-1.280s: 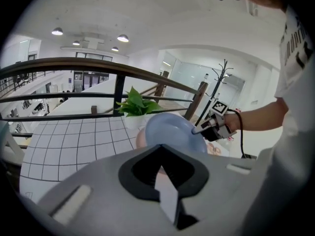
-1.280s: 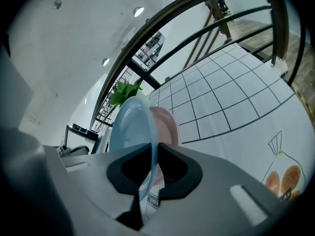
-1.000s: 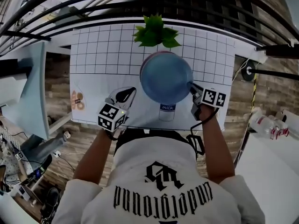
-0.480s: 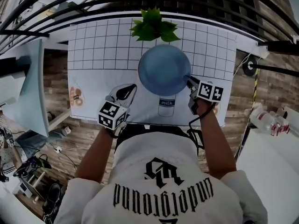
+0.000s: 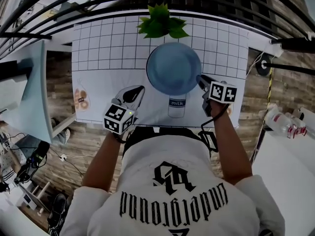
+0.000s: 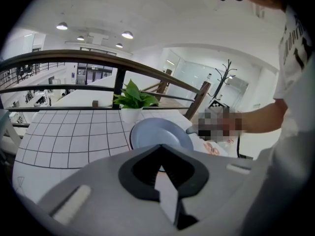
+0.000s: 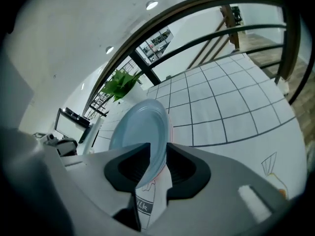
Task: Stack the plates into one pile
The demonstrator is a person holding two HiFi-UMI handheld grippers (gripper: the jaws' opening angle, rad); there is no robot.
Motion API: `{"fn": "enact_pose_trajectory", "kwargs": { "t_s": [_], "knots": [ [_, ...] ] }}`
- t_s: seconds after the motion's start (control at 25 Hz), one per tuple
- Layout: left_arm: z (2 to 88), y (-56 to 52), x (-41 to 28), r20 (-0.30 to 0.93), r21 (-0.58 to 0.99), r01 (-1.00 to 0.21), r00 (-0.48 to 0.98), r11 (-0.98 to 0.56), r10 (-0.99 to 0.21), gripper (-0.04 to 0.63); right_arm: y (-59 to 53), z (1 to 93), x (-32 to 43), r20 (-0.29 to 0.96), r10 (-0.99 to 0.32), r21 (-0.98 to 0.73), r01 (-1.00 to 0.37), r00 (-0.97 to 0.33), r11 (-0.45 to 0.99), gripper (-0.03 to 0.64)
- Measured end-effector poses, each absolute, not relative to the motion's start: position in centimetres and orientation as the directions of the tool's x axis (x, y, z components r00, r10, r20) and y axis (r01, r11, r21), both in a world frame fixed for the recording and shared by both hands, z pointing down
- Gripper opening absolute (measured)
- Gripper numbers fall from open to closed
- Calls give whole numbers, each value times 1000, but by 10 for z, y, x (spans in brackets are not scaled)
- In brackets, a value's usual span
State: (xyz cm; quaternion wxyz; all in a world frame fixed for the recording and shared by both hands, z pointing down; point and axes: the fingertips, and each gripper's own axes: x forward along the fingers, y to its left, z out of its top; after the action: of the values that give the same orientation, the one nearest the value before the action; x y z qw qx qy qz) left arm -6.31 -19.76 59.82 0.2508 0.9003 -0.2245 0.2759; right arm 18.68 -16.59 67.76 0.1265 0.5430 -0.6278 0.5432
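Mid-mat, the blue plate [image 5: 173,68] lies flat, a potted plant [image 5: 160,26] just behind and a milk-carton print [image 5: 177,104] by its near rim. Right gripper [image 5: 199,79]: jaws just opening, the rim between them. Left gripper [image 5: 138,90] is closed and empty, near the gridded mat [image 5: 98,53]'s front edge. Bare squares either side; railing [image 5: 98,6] beyond.

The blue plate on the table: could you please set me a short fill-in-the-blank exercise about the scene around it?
1. The blue plate lies on a white mat printed with a black ____ pattern.
2. Behind the plate stands a green potted ____.
3. The right gripper has the plate's ____ between its jaws.
4. The carton picture on the mat reads ____.
Missing words: grid; plant; rim; milk. The right gripper's jaws have just been opening.
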Motion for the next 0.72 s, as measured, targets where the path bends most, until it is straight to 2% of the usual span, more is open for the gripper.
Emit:
{"fn": "enact_pose_trajectory", "kwargs": {
  "t_s": [0.44,0.72],
  "knots": [
    [568,-186,-79,570,303,-512,773,-804,-278,49,-160,632,175,729,-614,-462,-879,-303,-115,81],
    [540,-179,-96,528,276,-486,797,-829,-291,49,-147,602,139,692,-659,-436,-898,-295,-56,78]
  ]
}}
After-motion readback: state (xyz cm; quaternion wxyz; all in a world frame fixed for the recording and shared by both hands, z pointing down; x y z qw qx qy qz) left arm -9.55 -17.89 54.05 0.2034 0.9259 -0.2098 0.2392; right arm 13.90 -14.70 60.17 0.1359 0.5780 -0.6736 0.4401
